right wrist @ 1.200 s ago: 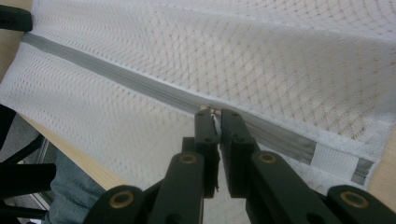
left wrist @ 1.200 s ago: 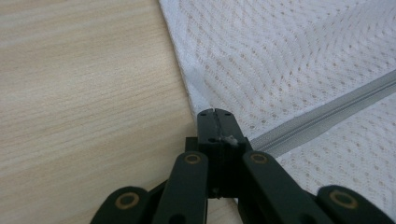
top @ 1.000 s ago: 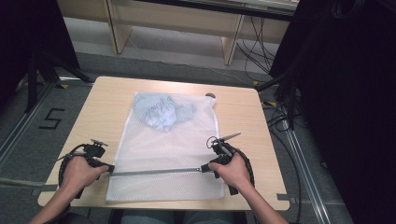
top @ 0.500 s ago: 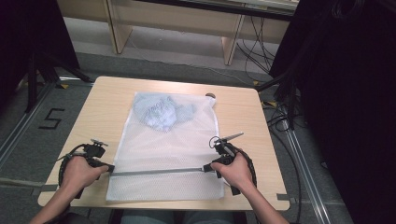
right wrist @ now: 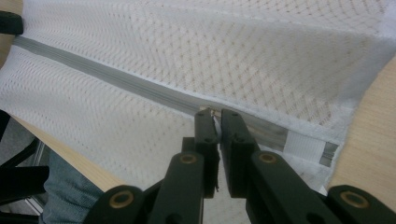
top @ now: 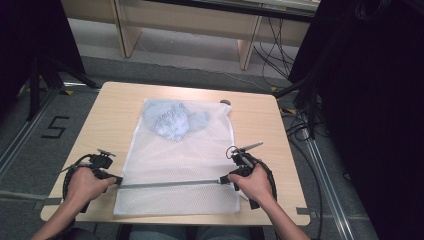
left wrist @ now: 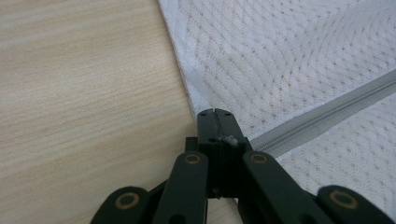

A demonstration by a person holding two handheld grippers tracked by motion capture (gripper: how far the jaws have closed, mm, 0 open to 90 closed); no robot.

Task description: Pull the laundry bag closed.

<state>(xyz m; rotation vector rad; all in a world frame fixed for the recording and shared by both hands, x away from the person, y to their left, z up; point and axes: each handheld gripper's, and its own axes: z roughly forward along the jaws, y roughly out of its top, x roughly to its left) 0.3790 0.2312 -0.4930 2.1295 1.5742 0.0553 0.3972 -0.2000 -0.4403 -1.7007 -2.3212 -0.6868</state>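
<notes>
A white mesh laundry bag (top: 177,165) lies flat down the middle of the desk (top: 255,125), its lower end reaching the near edge. A bundle of pale blue cloth (top: 172,120) sits inside it toward the far end. A grey zipper (top: 170,184) runs across the bag close to the near edge, from its left side to its right.

The left tongs (top: 118,180) sit at the bag's left edge, near the desk's near left corner. In the left gripper view the left tongs (left wrist: 214,113) are pressed fully together on the left end of the zipper (left wrist: 322,114), where it meets the bag's seam.

The right tongs (top: 223,180) are at the zipper's right end, toward the near right corner. In the right gripper view the right tongs (right wrist: 214,114) are almost closed, a narrow slit between them, pinching the small zipper pull (right wrist: 208,111) on the zipper line (right wrist: 107,77).
</notes>
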